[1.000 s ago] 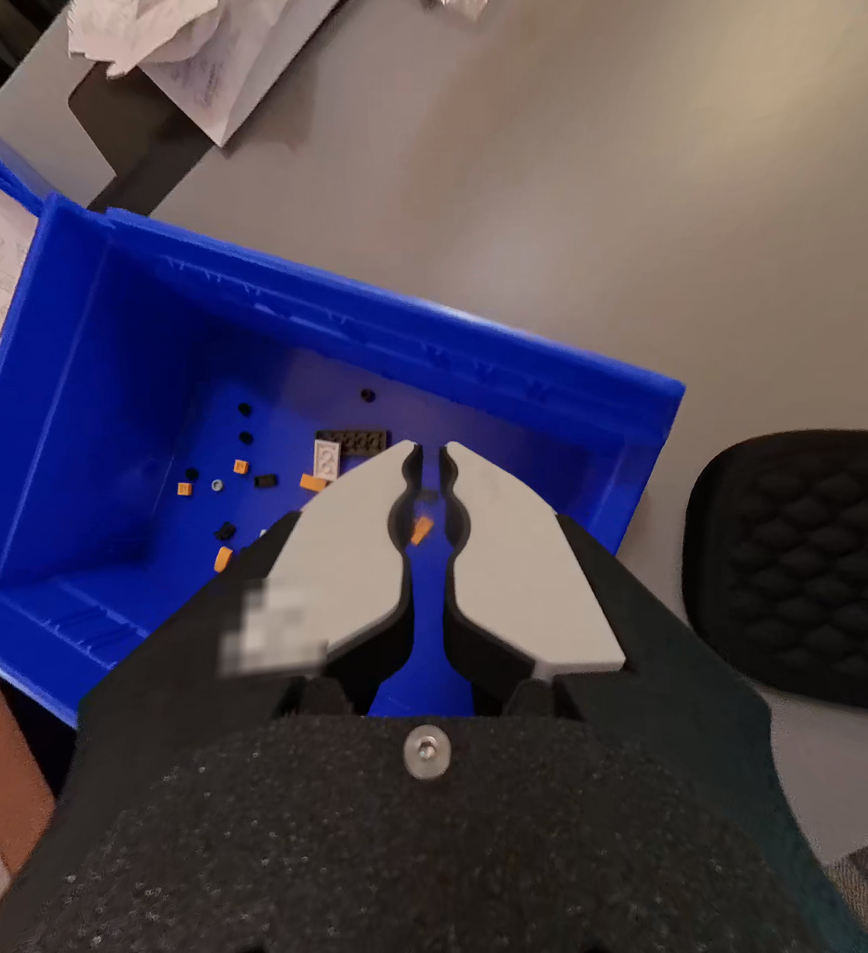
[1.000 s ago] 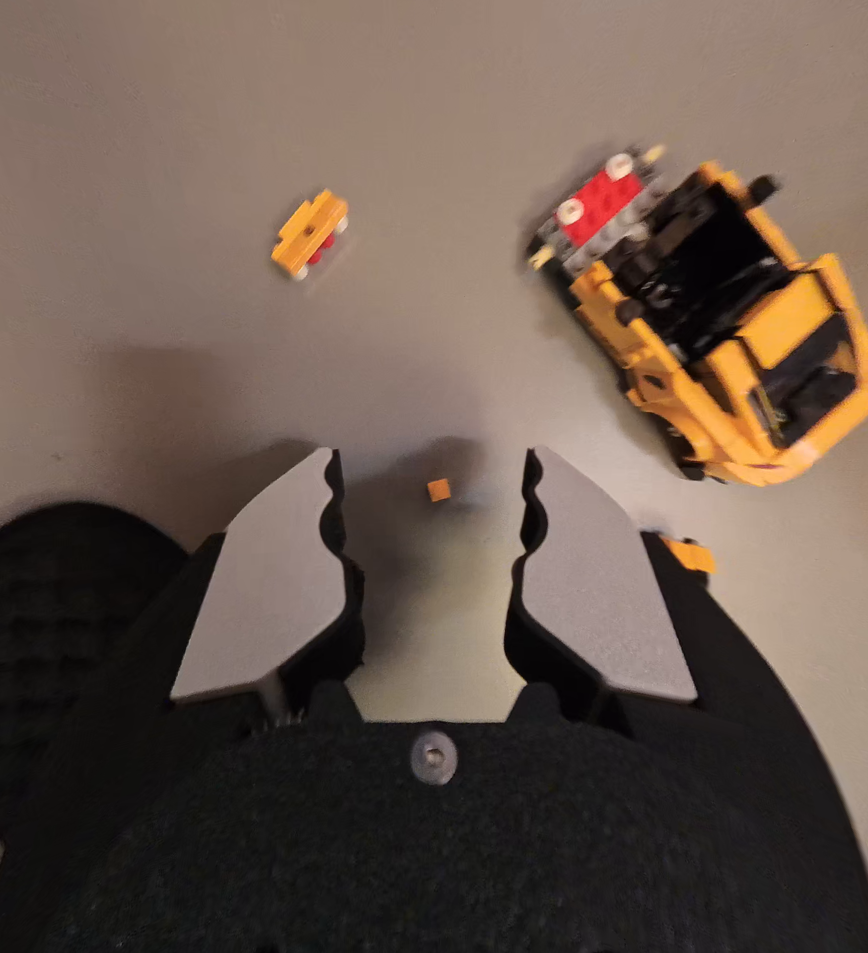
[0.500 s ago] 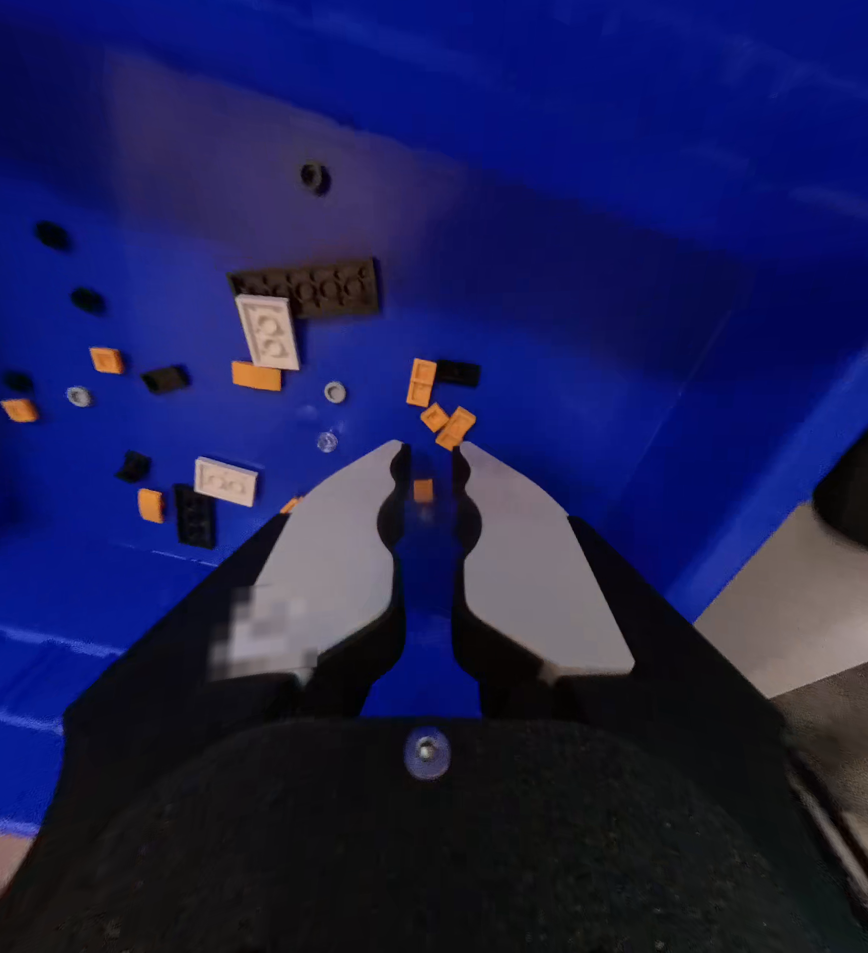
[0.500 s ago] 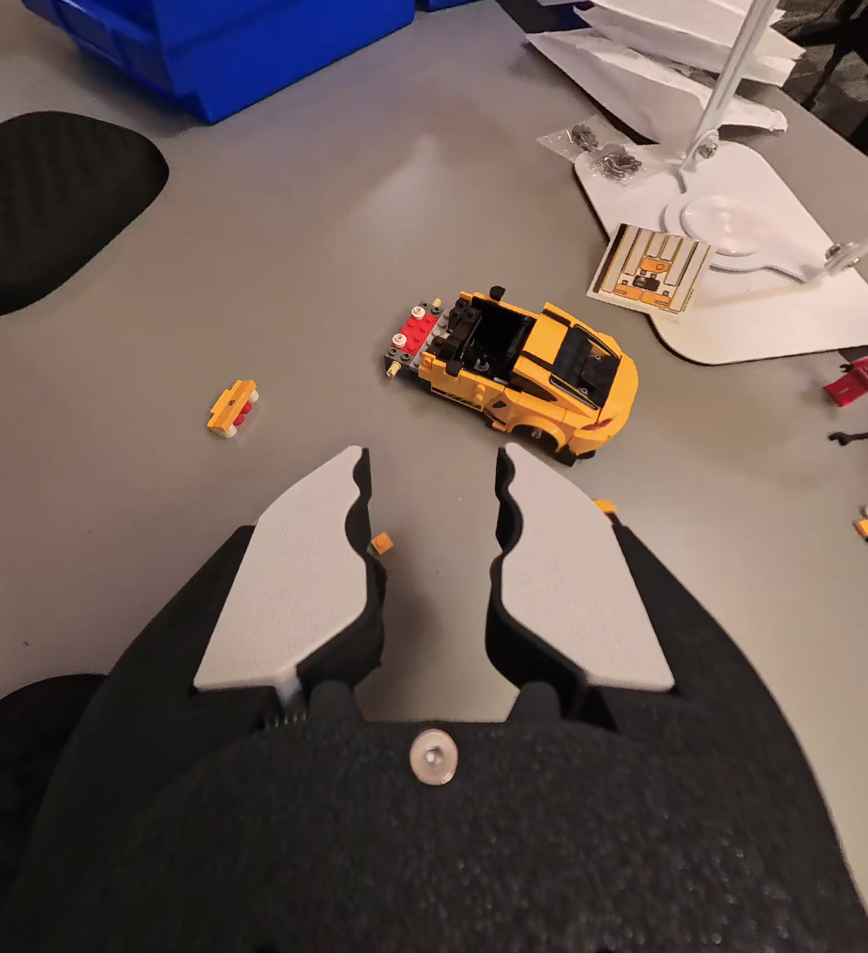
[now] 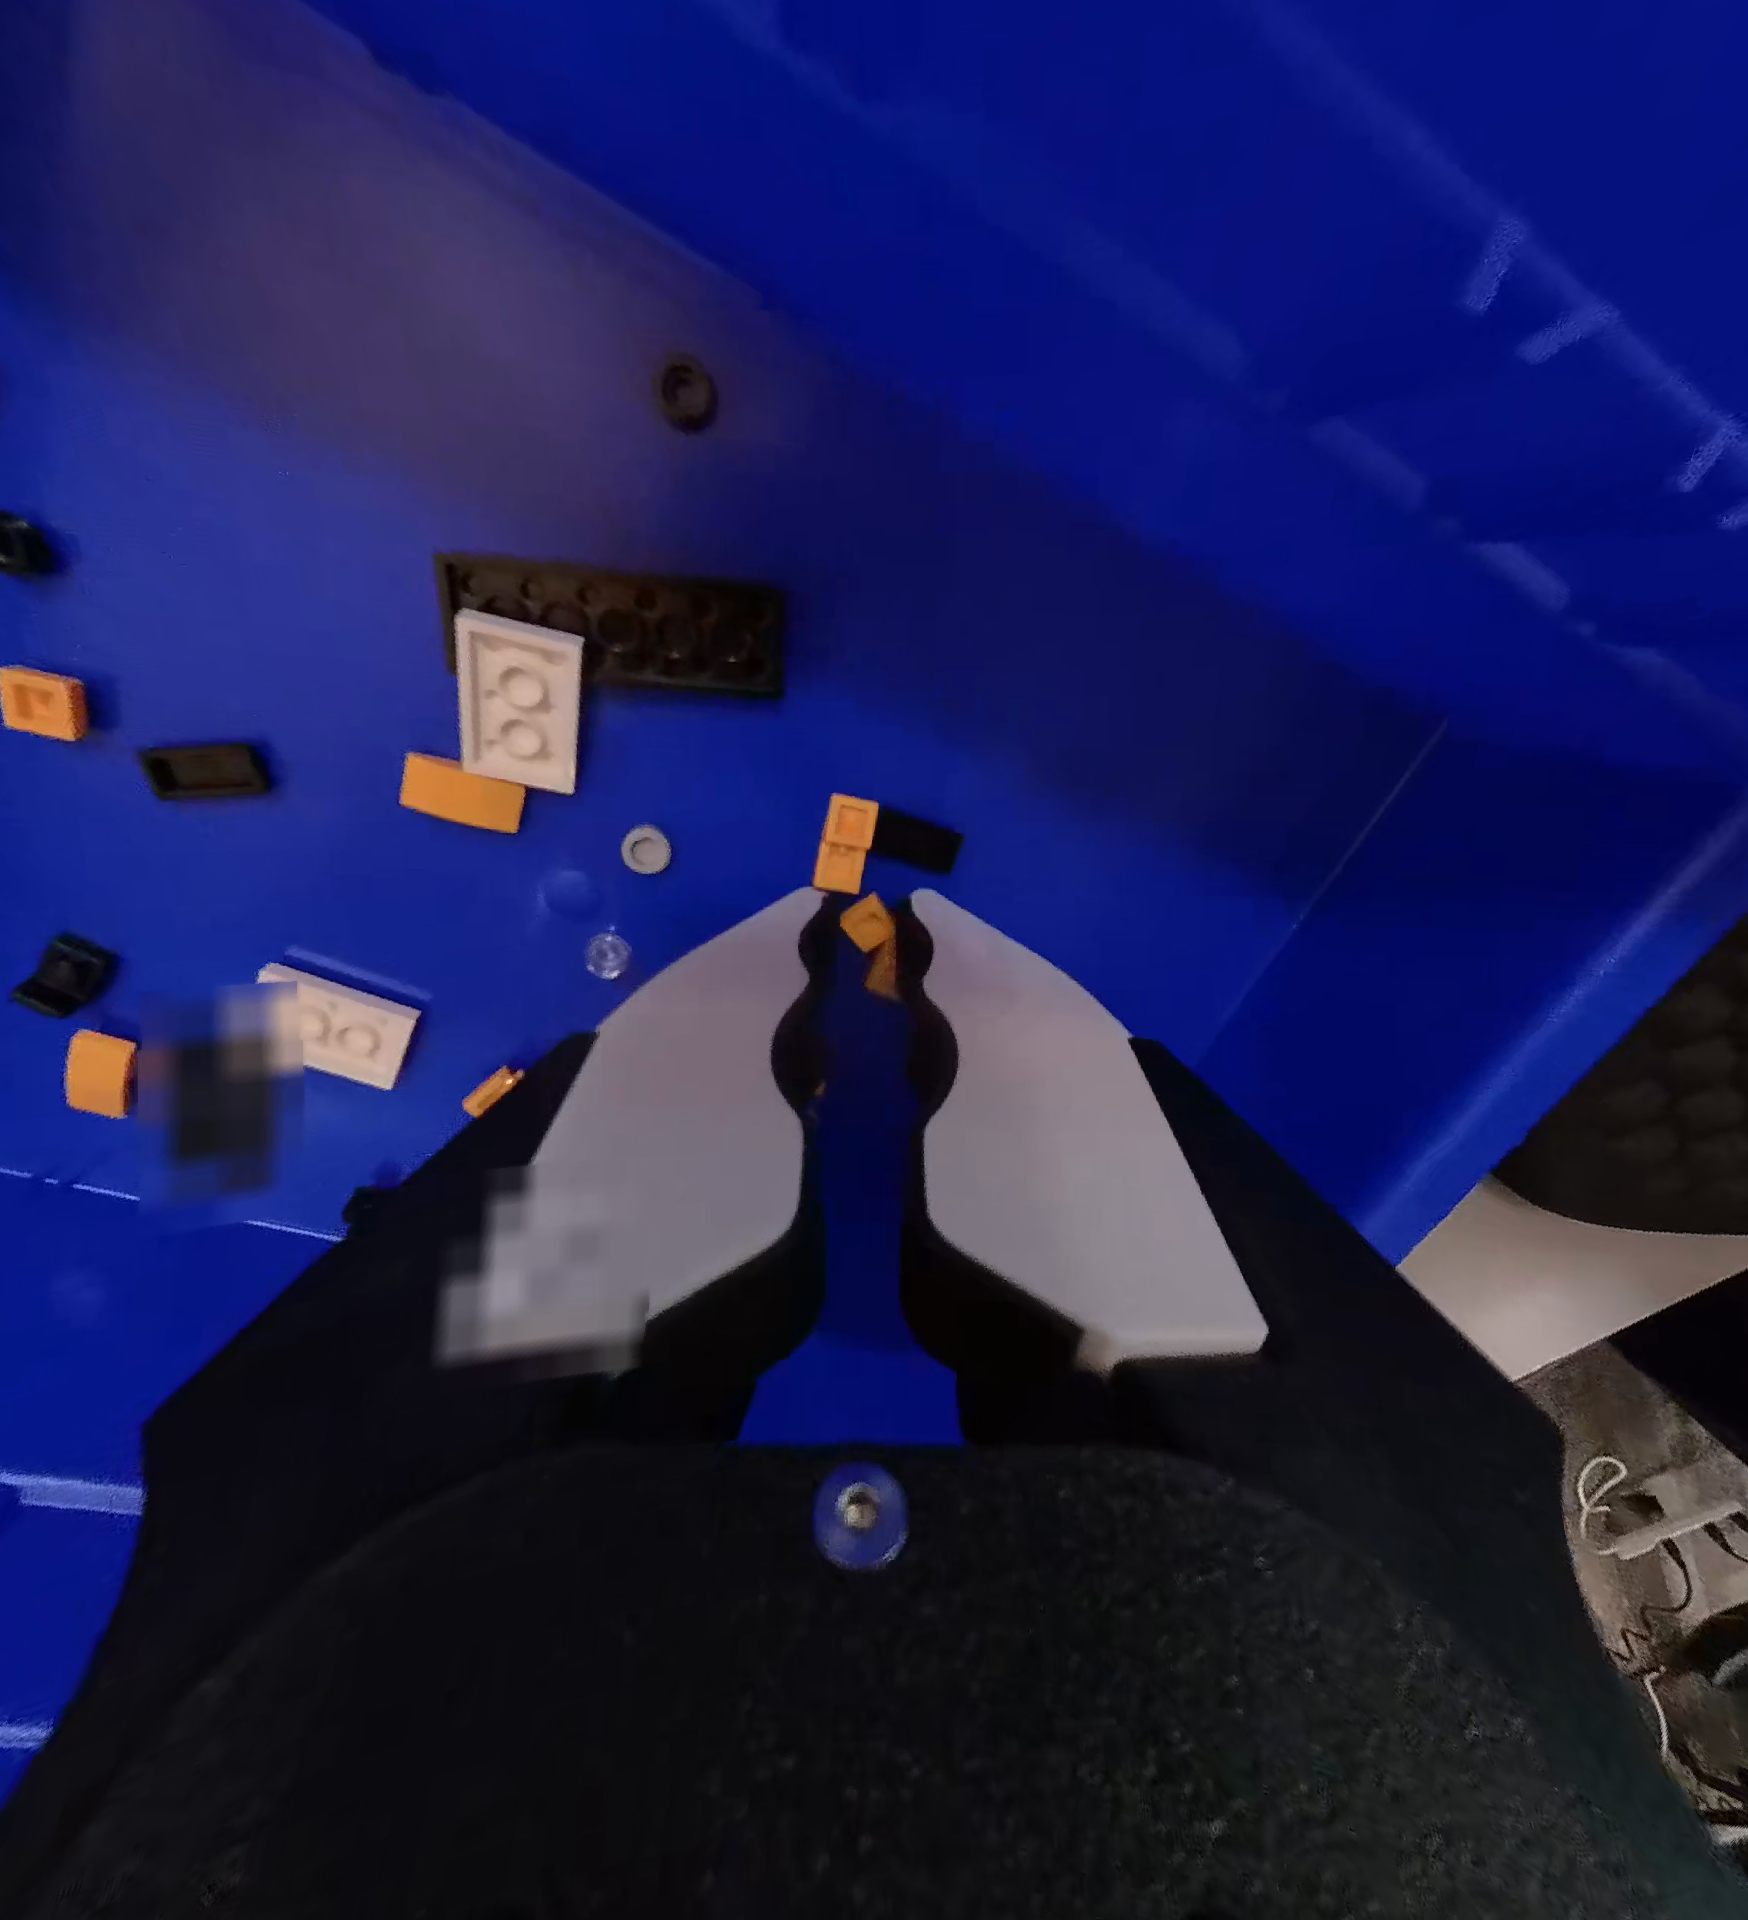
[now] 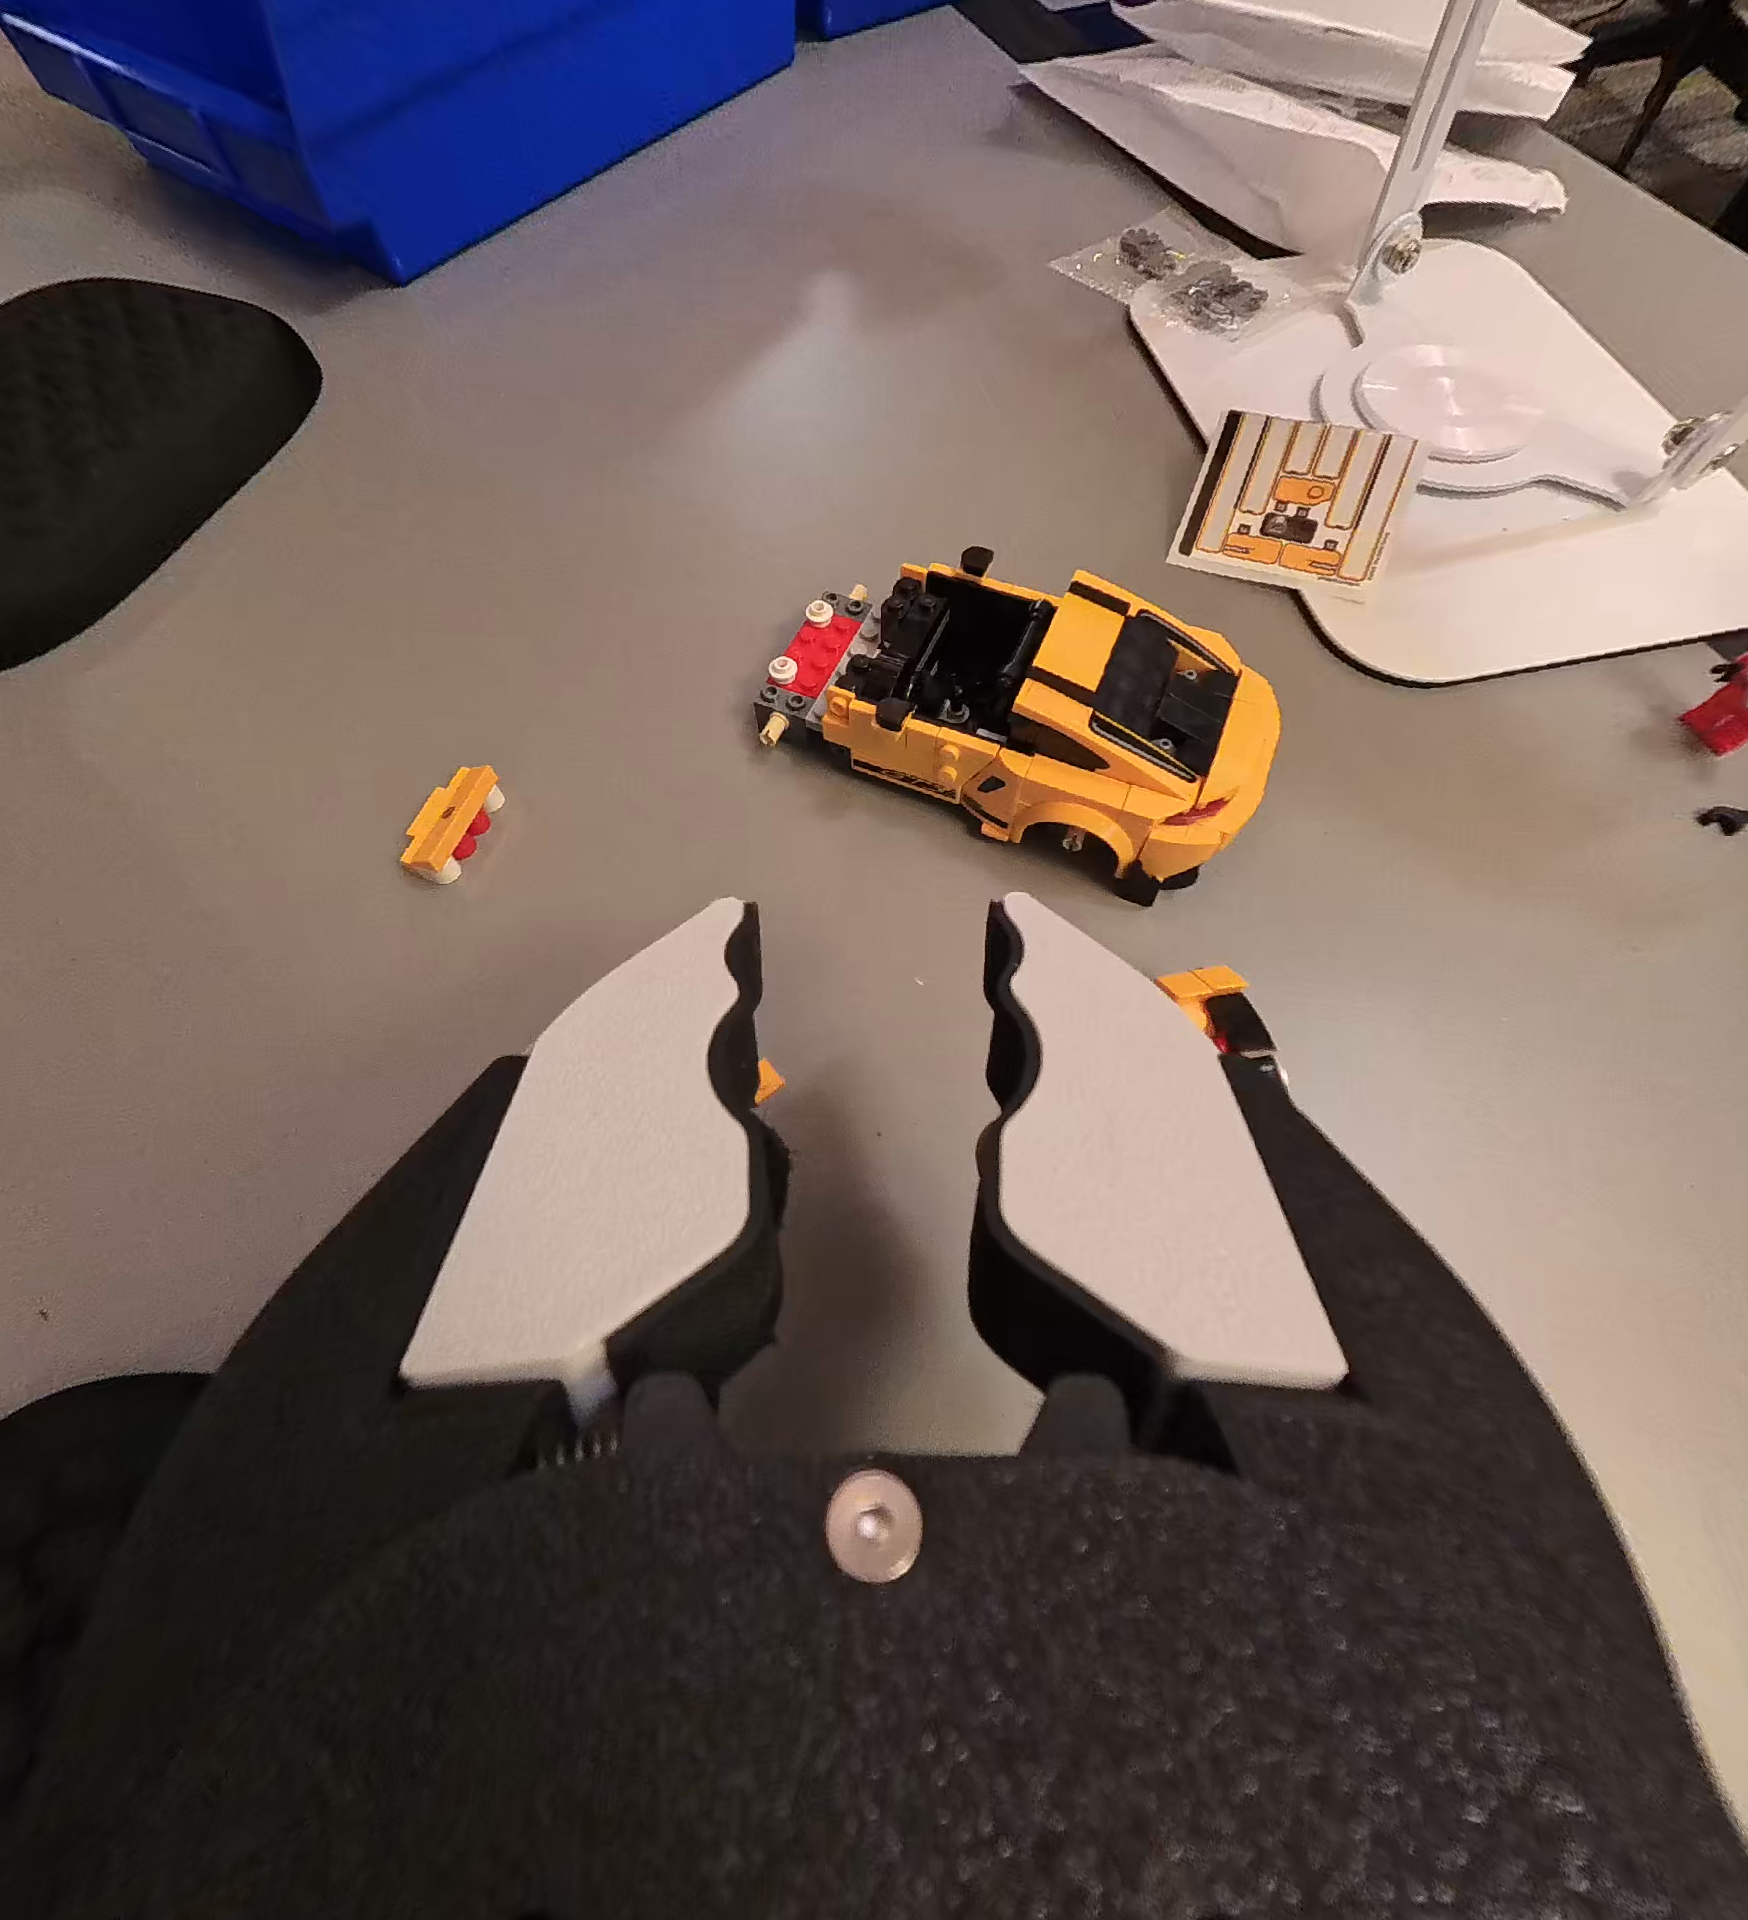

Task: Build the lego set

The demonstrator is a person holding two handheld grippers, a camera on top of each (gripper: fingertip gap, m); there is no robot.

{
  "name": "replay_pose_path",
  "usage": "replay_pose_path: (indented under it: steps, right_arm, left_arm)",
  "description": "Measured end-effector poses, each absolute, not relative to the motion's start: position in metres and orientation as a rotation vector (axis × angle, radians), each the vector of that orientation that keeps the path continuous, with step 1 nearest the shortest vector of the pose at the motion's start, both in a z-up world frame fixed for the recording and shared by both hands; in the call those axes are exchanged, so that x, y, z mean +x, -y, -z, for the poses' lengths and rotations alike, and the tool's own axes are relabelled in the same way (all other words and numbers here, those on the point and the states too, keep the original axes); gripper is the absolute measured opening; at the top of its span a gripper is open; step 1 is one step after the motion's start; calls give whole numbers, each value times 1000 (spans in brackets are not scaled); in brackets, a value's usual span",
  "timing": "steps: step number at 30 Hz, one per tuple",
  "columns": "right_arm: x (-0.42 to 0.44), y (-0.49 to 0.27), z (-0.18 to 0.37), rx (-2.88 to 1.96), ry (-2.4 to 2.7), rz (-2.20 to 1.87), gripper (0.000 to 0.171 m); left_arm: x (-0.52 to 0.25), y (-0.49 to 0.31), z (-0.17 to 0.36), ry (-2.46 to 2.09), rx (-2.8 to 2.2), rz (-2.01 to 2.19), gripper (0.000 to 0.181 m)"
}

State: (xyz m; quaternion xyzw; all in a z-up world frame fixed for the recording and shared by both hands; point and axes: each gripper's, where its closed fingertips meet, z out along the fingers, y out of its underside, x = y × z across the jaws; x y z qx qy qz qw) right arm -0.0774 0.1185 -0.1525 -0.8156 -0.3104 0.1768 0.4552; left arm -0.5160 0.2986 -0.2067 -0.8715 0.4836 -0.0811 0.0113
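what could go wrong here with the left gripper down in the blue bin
1. The left gripper has its tips nearly shut around small orange pieces that lie close together; it may pinch two at once or flick one away.
2. The pieces are tiny and lie flat on the blue bin floor, so the fingertips may slip off or scrape it.
3. The view is blurred, which suggests movement, so aim may be off.
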Motion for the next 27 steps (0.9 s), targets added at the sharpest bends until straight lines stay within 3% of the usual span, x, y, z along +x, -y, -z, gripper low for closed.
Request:
replay_pose_path:
  steps: [6, 13, 16, 20, 27]
  right_arm:
    - [-82, -115, 138, -1959, 772, -420, 39]
    - [-137, -112, 84, -1638, 927, -304, 33]
    - [-185, -109, 48, -1435, 978, -328, 26]
    - [-234, -103, 4, -1207, 1030, -303, 21]
    - [-251, -94, 5, -1236, 1179, -339, 19]
  left_arm:
    - [-497, -299, 172, -1366, -2589, 528, 9]
    - [-390, -215, 27, -1116, -1810, 1707, 9]
    - [-345, -165, -10, -1029, -1497, 2058, 8]
    - [-291, -121, -15, -981, -1277, 2355, 8]
    - [-242, -88, 0, -1134, -1226, 2475, 8]
